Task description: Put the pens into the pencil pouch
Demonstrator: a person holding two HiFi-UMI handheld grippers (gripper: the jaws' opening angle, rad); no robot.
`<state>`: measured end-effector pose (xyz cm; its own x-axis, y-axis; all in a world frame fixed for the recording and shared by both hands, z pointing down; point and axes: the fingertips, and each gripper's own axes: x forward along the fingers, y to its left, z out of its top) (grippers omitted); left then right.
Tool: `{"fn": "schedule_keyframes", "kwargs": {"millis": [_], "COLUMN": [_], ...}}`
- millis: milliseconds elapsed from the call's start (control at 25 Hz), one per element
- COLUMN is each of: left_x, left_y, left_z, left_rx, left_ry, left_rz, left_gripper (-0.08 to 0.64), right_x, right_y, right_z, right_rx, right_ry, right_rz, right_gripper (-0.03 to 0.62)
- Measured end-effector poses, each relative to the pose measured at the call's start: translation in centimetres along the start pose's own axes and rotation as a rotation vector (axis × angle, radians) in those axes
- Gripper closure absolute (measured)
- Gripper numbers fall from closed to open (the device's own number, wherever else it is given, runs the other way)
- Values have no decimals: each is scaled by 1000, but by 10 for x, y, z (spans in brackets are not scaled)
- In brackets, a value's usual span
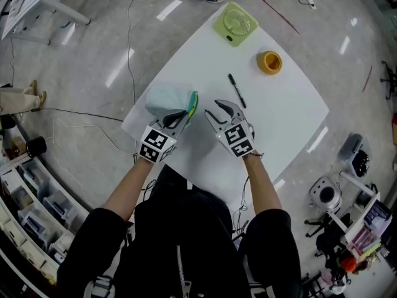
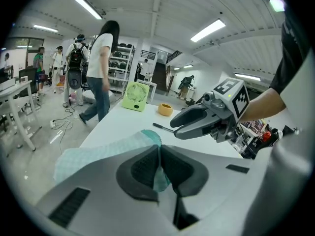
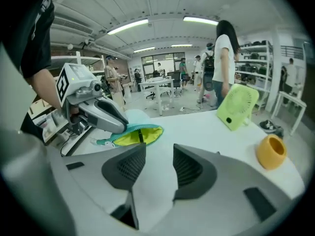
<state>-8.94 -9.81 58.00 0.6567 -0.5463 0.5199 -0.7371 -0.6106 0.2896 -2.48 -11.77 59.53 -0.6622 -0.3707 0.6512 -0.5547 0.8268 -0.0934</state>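
Note:
A teal pencil pouch (image 1: 166,98) lies at the white table's left edge, its yellow-lined mouth (image 3: 137,135) gaping towards the table's middle. My left gripper (image 1: 185,114) is shut on the pouch's teal rim (image 2: 158,173) and holds the mouth up. A short dark thing shows inside the mouth; I cannot tell what it is. My right gripper (image 1: 211,108) hovers just right of the mouth, open, with nothing between its fingers (image 3: 189,168). One black pen (image 1: 237,90) lies on the table beyond the right gripper, apart from it. In the left gripper view the pen (image 2: 162,127) lies under the right gripper (image 2: 178,124).
A green desk fan (image 1: 236,23) stands at the table's far corner, with an orange roll (image 1: 269,62) to its right. Cables run over the floor round the table (image 1: 285,123). Several people stand in the room behind, among them a person (image 2: 101,73) by the table's far end.

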Motion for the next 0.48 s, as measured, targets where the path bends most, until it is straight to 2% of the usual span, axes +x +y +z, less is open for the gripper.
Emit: {"fn": "schedule_keyframes", "kwargs": {"millis": [240,480], "left_x": [2,4], "left_y": [3,2], "left_z": [-2,-3], "left_rx": [6,11], "left_ry": [4,14], "left_rz": [13,19], "left_gripper": [522,522], "right_x": [-30,-48], "right_y": [-37,-68], "right_z": [-16,-44], "right_rx": [135,226], "right_ry": [-38,-1], "right_rz": [-135,-253], "right_gripper": [417,414]}}
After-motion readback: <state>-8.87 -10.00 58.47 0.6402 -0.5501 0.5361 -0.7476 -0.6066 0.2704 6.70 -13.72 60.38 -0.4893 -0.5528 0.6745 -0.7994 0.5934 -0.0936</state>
